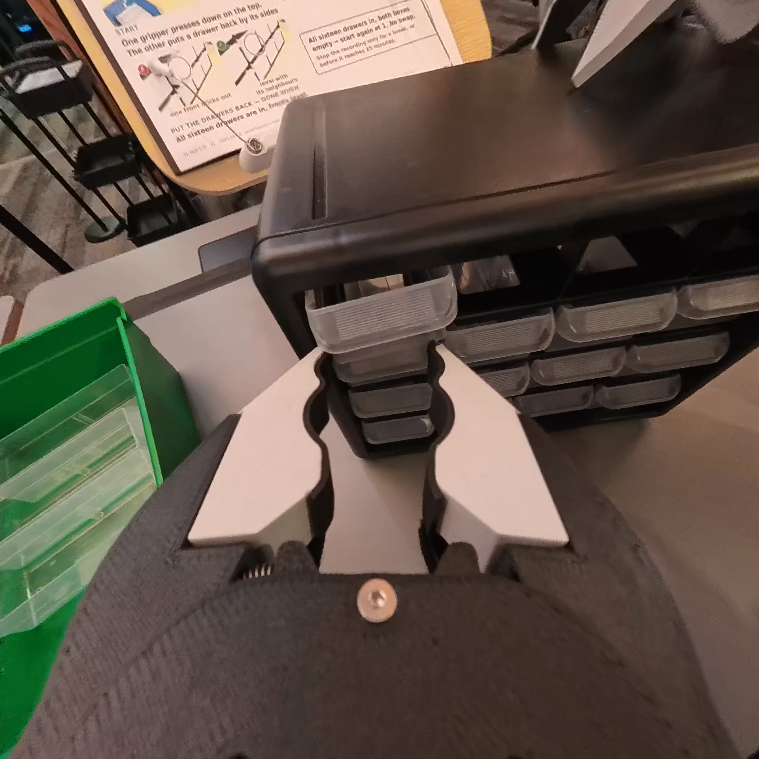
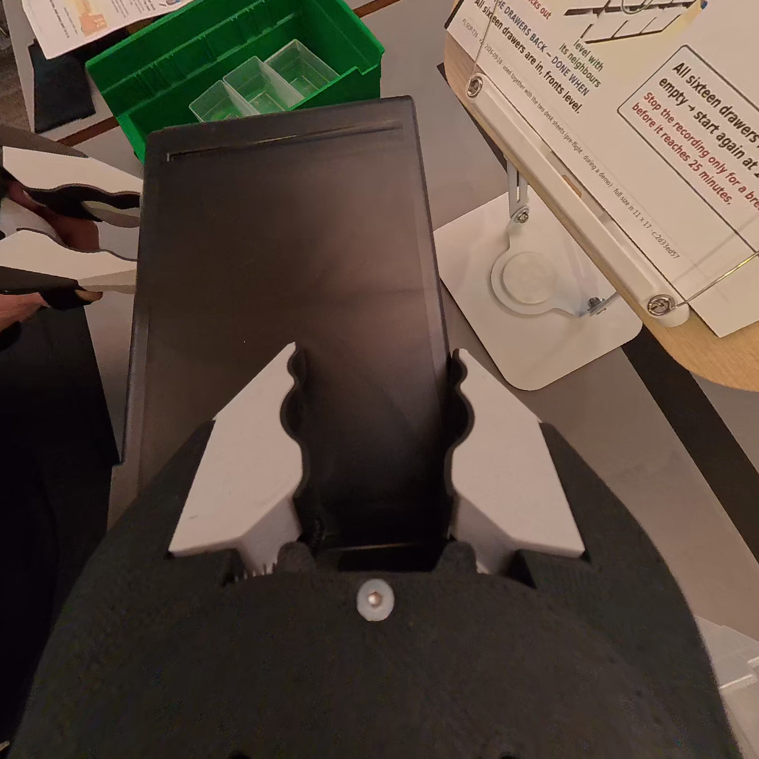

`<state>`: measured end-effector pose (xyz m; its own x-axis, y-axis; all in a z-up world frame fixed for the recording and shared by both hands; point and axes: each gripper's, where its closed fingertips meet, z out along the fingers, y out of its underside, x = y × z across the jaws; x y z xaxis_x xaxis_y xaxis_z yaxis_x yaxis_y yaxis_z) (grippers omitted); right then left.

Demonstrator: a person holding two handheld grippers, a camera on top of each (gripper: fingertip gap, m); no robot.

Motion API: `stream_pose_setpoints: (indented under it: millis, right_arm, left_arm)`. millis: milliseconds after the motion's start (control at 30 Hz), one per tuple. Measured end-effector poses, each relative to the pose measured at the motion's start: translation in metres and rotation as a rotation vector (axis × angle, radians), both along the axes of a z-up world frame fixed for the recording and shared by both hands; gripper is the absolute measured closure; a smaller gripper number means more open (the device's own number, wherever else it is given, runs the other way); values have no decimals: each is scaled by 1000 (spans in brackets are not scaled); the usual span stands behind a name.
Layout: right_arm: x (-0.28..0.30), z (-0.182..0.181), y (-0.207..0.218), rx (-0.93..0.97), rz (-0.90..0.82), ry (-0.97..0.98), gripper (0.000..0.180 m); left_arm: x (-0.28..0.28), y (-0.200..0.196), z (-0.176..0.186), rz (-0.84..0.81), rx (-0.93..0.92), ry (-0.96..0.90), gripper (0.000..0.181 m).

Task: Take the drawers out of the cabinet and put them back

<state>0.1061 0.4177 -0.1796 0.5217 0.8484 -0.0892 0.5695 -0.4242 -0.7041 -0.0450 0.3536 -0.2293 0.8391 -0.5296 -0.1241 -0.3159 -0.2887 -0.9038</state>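
Note:
The black drawer cabinet point(image 1: 472, 172) stands on the grey table. Its top-left clear drawer point(image 1: 380, 312) sticks partway out of its slot; the other drawers point(image 1: 575, 361) sit in. My left gripper point(image 1: 380, 354) is open, with its fingertips point(image 1: 324, 359) just below and in front of that drawer, not closed on it. It also shows at the cabinet's front edge in the right wrist view point(image 2: 119, 230). My right gripper point(image 2: 377, 355) is open and empty over the cabinet top point(image 2: 287, 246); whether it touches is unclear. It also shows in the left wrist view point(image 1: 616, 45).
A green bin point(image 1: 135, 369) holding clear drawers point(image 1: 61, 493) stands left of the cabinet; it also shows in the right wrist view point(image 2: 135, 78). An instruction sheet point(image 2: 657, 102) on a white stand point(image 2: 534, 312) stands behind the cabinet. Two top-row slots point(image 1: 488, 275) look dark.

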Motion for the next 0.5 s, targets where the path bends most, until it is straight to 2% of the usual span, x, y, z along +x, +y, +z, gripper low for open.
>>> stream_pose_setpoints:
  millis: [133, 200, 333, 400, 500]
  right_arm:
    - [0, 0, 0, 4, -1, 1, 109]
    - [0, 0, 0, 5, -1, 1, 109]
    - [0, 0, 0, 4, -1, 1, 108]
    - [1, 0, 1, 5, -7, -1, 108]
    - [3, 0, 3, 15, -22, 0, 109]
  left_arm:
    - [1, -9, 2, -29, -1, -8, 123]
    - [-6, -9, 10, -17, 53, -45, 137]
    - [-4, -3, 6, -28, 59, -31, 139]
    - [-4, 5, 6, -15, 54, -5, 146]
    - [-2, 16, 5, 23, 23, 19, 145]
